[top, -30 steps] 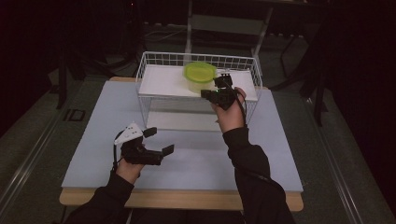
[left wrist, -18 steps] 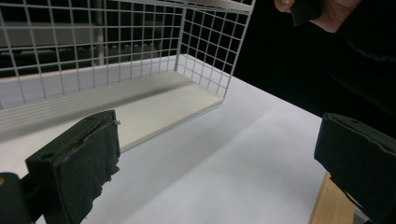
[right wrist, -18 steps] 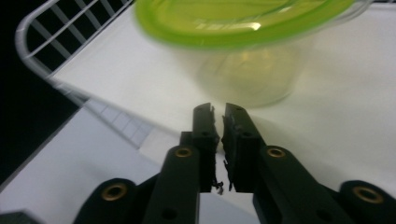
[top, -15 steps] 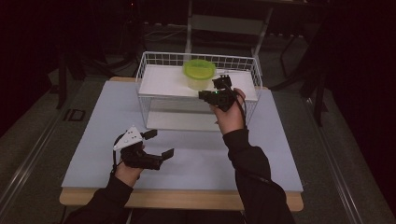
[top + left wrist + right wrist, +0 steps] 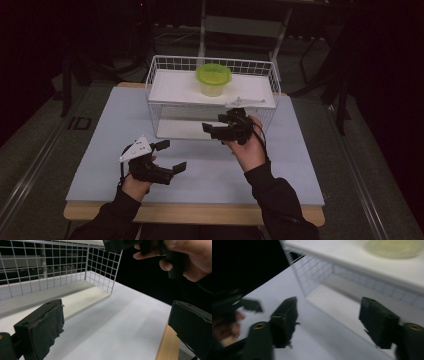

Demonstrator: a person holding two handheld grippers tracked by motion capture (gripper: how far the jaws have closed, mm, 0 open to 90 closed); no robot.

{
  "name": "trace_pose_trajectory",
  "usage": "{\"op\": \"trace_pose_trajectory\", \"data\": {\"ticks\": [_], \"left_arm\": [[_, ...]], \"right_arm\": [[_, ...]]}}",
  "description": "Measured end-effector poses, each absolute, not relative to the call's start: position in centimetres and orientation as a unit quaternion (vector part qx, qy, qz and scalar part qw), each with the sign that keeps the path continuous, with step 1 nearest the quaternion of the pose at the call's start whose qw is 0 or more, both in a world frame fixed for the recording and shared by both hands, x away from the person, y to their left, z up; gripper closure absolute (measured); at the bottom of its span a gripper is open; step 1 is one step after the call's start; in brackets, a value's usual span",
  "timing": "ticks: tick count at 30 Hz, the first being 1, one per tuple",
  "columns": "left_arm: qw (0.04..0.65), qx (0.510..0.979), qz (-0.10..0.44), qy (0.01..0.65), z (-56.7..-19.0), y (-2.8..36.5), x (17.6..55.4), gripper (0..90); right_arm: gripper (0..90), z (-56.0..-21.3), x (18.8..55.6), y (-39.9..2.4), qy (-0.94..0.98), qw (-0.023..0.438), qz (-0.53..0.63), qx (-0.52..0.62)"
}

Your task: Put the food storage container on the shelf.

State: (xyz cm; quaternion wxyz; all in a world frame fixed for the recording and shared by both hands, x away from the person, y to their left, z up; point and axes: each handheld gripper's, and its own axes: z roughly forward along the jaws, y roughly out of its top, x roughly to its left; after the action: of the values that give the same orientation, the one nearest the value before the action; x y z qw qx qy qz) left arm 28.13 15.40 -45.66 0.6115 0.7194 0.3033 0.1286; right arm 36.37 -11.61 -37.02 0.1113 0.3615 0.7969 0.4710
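Observation:
A clear tub with a lime-green lid (image 5: 213, 79) stands on the top shelf of a white wire rack (image 5: 165, 90) at the back of the table. My right gripper (image 5: 214, 131) hovers open just in front of the rack's lower shelf, pointing left, with nothing in it. In the right gripper view, the right gripper (image 5: 328, 322) has its jaws wide apart over the lower shelf (image 5: 342, 300), and the tub (image 5: 394, 246) is a blur at the top. My left gripper (image 5: 171, 156) rests open near the front left of the table. Between the left gripper's (image 5: 115, 330) jaws lies only bare table.
The pale blue tabletop (image 5: 100, 150) has a wooden front edge (image 5: 200, 212). The rack's mesh wall (image 5: 50, 270) rises ahead of the left gripper, with the right hand (image 5: 190, 262) above it. Dark floor surrounds the table, and a metal stand (image 5: 240, 25) stands behind the rack.
My right gripper has drawn back from beside the tub on the top shelf, down and toward me, to in front of the rack. The left gripper has barely shifted.

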Motion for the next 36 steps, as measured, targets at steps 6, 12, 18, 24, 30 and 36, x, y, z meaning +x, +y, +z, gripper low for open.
{"op": "trace_pose_trajectory", "data": {"ticks": [6, 12, 18, 24, 30, 36], "left_arm": [[0.604, 0.731, 0.132, 0.287, -46.3, 15.2, 28.0, 1.2], [0.612, 0.732, 0.123, 0.273, -46.0, 15.0, 27.6, 1.2], [0.607, 0.742, 0.108, 0.264, -46.1, 14.7, 27.2, 1.2], [0.601, 0.753, 0.092, 0.252, -46.3, 14.3, 26.8, 1.2], [0.595, 0.76, 0.088, 0.246, -46.6, 14.1, 26.6, 1.2], [0.595, 0.761, 0.085, 0.243, -46.9, 14.1, 26.6, 1.2]], "right_arm": [[19.3, -37.8, 35.4, -12.0, 0.798, 0.114, 0.483, 0.343], [19.2, -39.5, 34.6, -13.3, 0.799, 0.119, 0.478, 0.344], [19.2, -41.2, 33.7, -14.4, 0.8, 0.118, 0.474, 0.348], [19.2, -43.0, 32.8, -15.5, 0.805, 0.116, 0.468, 0.346], [19.2, -44.6, 31.8, -16.4, 0.812, 0.109, 0.461, 0.342], [19.1, -46.1, 30.6, -17.4, 0.814, 0.11, 0.457, 0.34]]}}
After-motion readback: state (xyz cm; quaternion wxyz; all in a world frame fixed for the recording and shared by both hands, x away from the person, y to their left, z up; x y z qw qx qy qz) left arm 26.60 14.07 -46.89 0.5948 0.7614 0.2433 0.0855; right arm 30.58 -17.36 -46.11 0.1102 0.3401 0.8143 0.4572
